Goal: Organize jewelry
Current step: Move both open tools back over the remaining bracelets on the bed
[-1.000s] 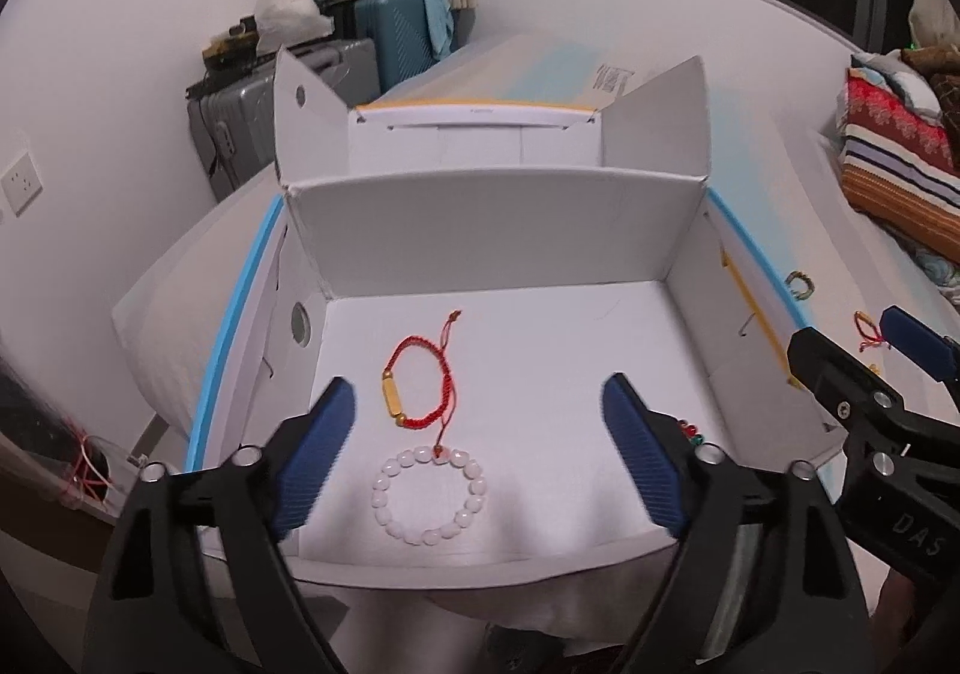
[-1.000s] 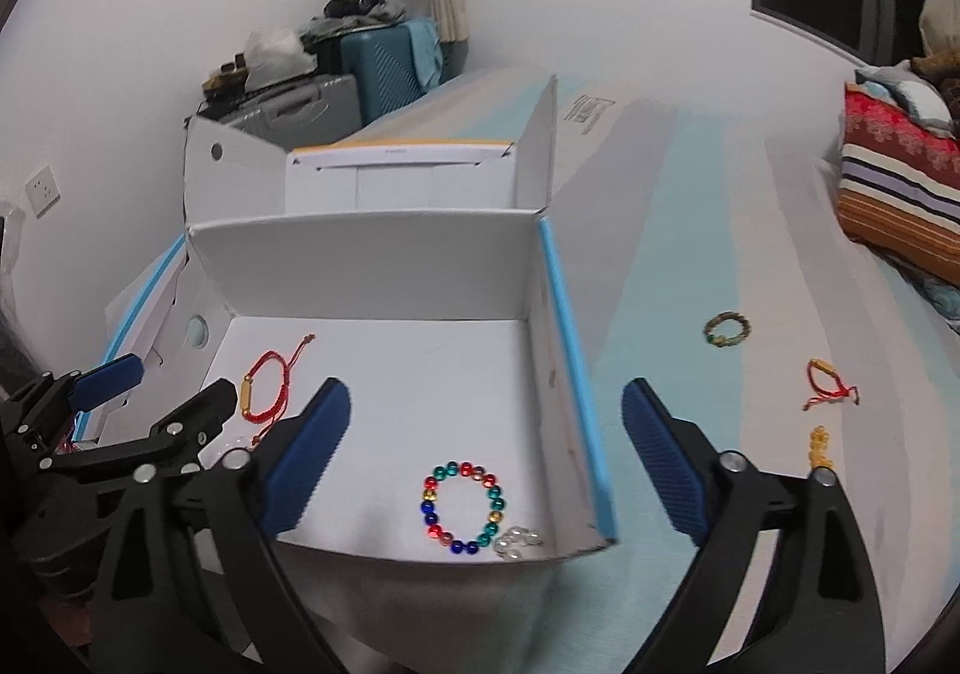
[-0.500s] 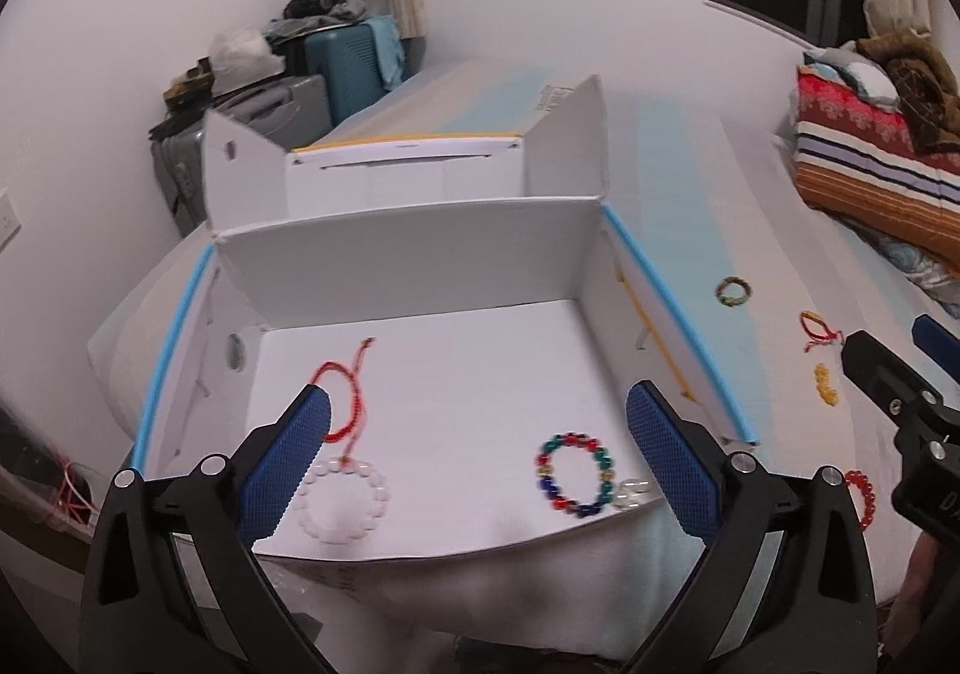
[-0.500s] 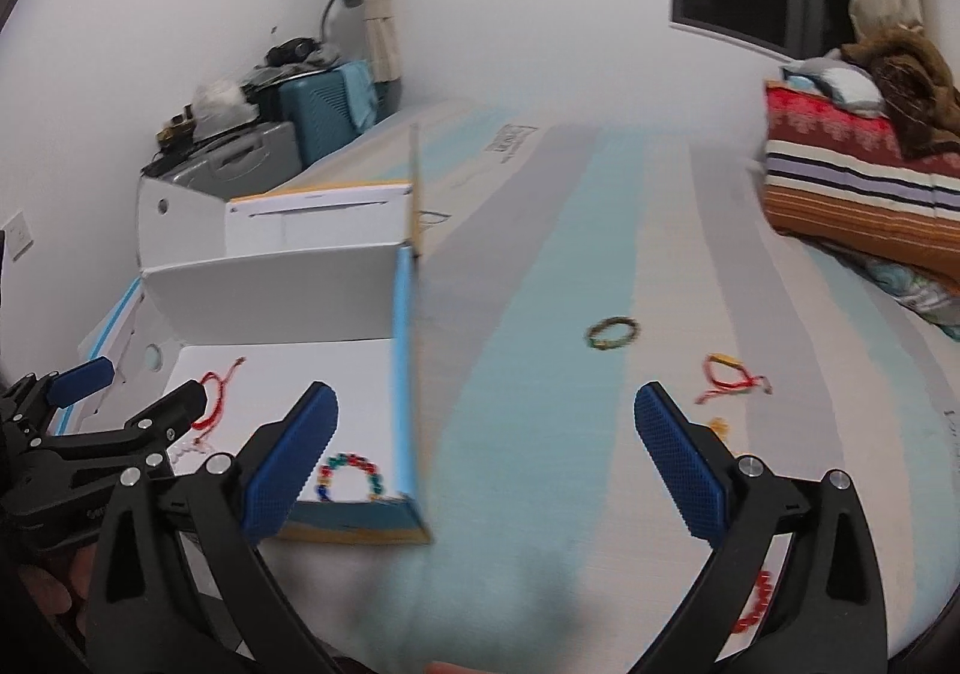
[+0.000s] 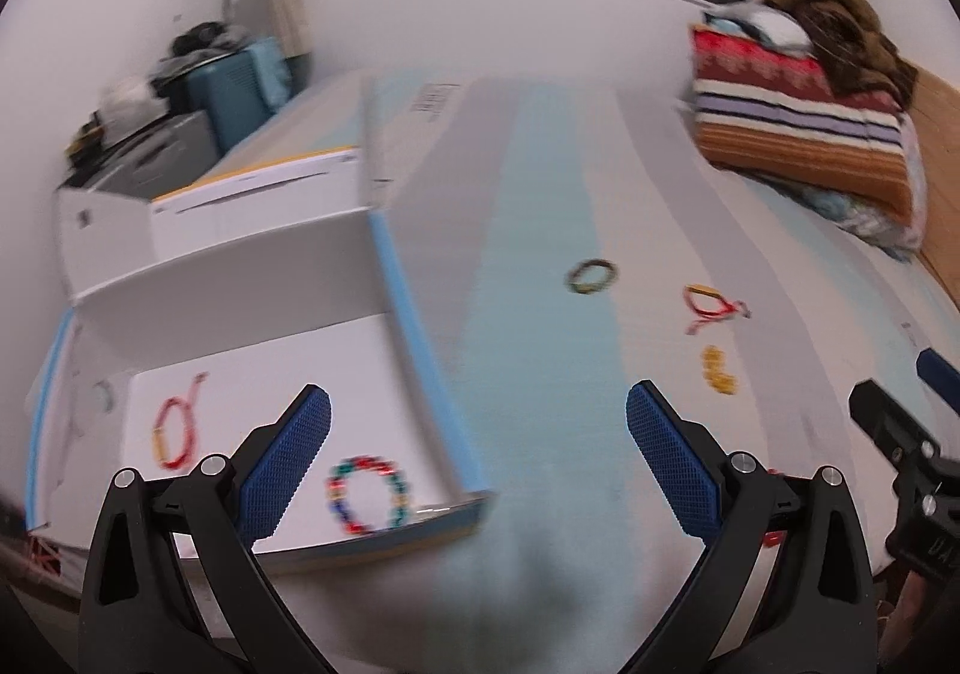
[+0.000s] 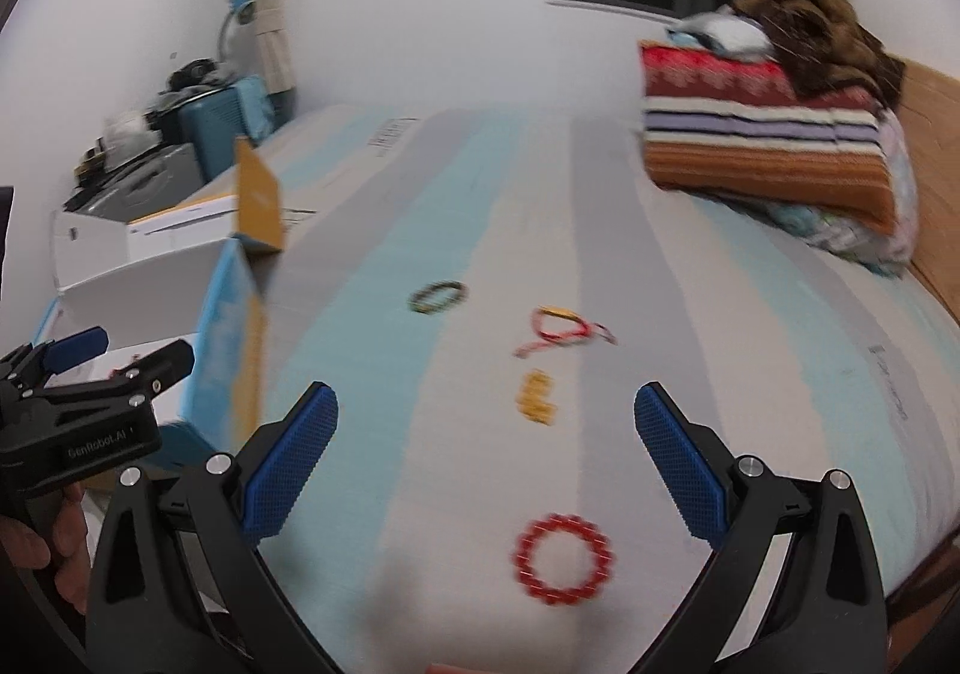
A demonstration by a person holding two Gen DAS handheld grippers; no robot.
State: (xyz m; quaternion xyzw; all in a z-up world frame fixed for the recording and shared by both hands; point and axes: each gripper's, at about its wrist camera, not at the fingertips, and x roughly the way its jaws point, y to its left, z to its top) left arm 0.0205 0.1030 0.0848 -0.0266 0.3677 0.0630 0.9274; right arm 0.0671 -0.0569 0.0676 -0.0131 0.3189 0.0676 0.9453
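Lying on striped bed, 4 bracelets, 2 in box, both claws wide open, empty

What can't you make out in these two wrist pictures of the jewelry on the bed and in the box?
- Left wrist view: the red cord bracelet in the box is smeared by motion blur; its clasp is unreadable.
- Left wrist view: the left hand-held gripper hides part of the box floor.
- Right wrist view: the yellow piece is too blurred to identify.
- Right wrist view: the box wall hides its contents.

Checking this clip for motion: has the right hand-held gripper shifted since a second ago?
Yes. The right hand-held gripper has swung right, away from the white box, which now sits at its view's left edge, and is over the striped bed sheet, open, above the red bead bracelet.
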